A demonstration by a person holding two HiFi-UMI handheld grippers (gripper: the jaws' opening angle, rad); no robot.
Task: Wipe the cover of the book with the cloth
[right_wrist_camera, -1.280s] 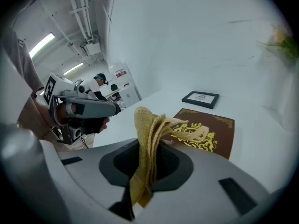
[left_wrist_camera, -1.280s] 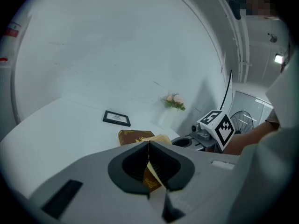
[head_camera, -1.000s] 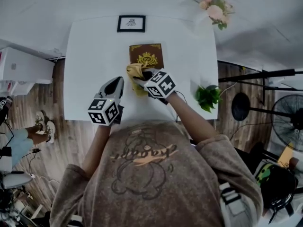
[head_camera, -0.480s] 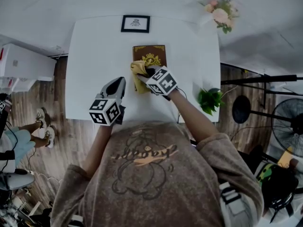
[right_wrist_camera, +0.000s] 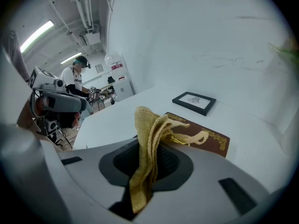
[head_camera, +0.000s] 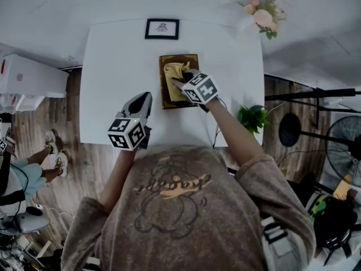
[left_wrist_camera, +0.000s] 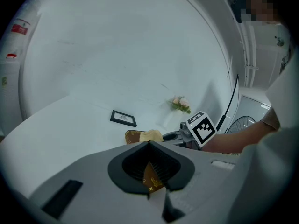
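Mid-wipe, by my read. The right gripper (head_camera: 179,82) was clenched on the yellow cloth (head_camera: 174,75). In the right gripper view the cloth (right_wrist_camera: 147,139) ran up out of the pinched jaws and draped forward onto the book (right_wrist_camera: 208,136). From the head view, the book (head_camera: 167,101) lay flat near the middle of the white table (head_camera: 110,61), just short of the small picture frame (head_camera: 162,29). The cloth sat on the far-to-middle part of the cover, with the near edge and the left strip showing bare. The left gripper (head_camera: 144,99) hung over bare table just left of the book, not touching it, so nothing pinned the book down. Its jaws were closed tip to tip in the left gripper view. A brown-gold sliver (left_wrist_camera: 152,181) showed in the gap lower down, and I couldn't tell what it was. Grasp and contact looked done. What was left, as far as I could judge, was strokes over the uncovered near and left parts. No dirt or wipe marks showed, so the cleaned area couldn't be read off the cover.
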